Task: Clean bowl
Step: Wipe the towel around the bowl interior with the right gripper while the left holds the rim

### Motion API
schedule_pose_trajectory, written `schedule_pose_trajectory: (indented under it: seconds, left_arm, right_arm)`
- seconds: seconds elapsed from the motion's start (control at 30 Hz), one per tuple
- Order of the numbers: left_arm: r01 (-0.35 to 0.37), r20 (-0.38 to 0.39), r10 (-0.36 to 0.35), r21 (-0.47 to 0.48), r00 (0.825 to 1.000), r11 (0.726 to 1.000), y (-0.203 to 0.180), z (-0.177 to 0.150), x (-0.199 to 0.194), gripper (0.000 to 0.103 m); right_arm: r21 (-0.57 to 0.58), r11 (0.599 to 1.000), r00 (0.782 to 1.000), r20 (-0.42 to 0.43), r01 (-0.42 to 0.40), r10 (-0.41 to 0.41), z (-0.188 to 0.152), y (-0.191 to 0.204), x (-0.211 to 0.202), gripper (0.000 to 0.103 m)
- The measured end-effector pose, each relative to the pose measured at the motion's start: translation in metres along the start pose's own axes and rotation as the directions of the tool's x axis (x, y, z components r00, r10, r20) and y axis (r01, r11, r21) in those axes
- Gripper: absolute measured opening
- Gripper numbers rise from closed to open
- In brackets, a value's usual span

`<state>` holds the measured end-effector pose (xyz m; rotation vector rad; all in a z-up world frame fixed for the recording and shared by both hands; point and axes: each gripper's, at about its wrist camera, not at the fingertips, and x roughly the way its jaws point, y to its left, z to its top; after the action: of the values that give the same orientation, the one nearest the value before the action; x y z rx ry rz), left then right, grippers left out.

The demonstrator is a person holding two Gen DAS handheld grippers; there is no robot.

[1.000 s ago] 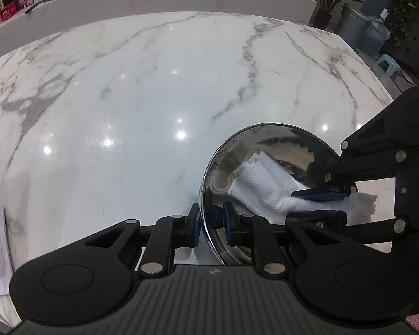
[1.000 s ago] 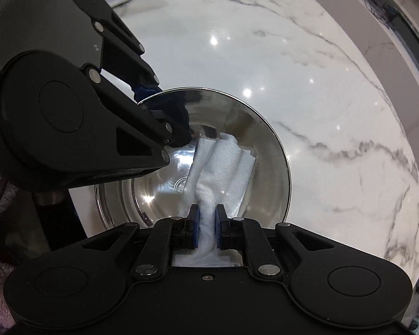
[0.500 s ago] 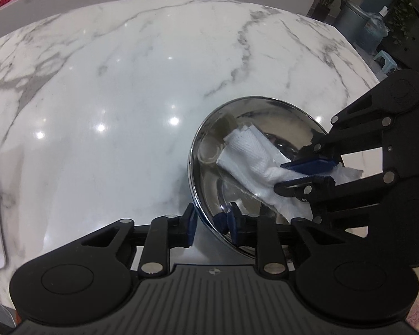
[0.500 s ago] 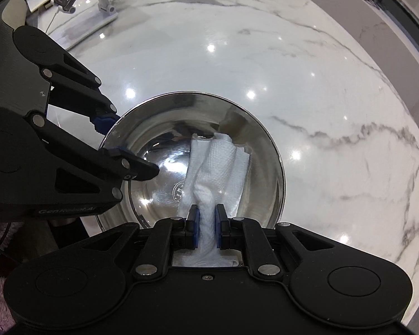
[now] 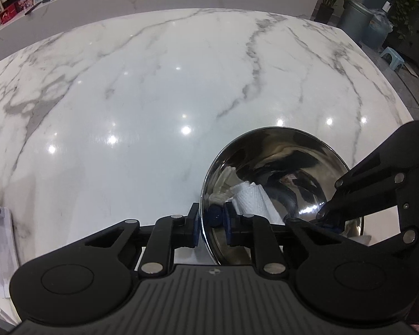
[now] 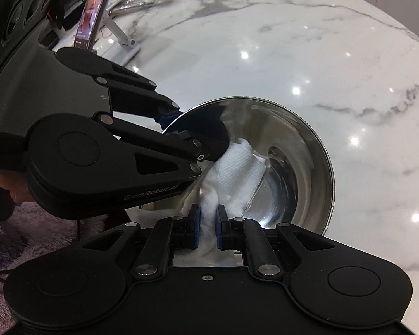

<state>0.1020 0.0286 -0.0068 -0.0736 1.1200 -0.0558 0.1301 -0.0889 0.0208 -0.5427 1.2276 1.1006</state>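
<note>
Tilting bowl (image 6: pixel 307 150), mouth facing camera

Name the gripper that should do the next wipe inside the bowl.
Right. The right gripper already pinches the paper towel lying in the bowl; the left gripper clamps the rim, steadying it.

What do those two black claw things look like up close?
Both grippers are matte black. Each has two flat fingers on jointed bars with silver screws, round bulges at the base and blue pads at the tips. The left gripper has pale lettering on its side, a ribbed black body, and a thin dark cable below it. The right gripper looks the same, with one small screw in the middle.
</note>
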Motion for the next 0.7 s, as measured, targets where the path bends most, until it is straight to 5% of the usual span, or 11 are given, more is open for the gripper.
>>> schedule_pose_trajectory:
  seconds: [0.13,0.27,0.7]
  left_arm:
    - [0.001,0.002,-0.001,0.004,1.0,1.0,0.0,0.0,0.0,0.015]
    - [-0.003,0.002,0.003,0.01,1.0,1.0,-0.001,0.0,0.0,0.015]
    - [0.037,-0.043,-0.037,-0.008,0.998,0.999,-0.005,-0.014,-0.002,0.024]
  right_arm:
    - [-0.123,0.984,0.99,-0.044,0.127,-0.133,0.003,0.015,0.008,0.009]
    - [-0.217,0.937,0.958,-0.031,0.273,-0.286,0.001,0.021,0.007,0.009]
    - [-0.178,0.946,0.961,-0.01,0.271,-0.277,-0.005,0.01,0.0,0.009]
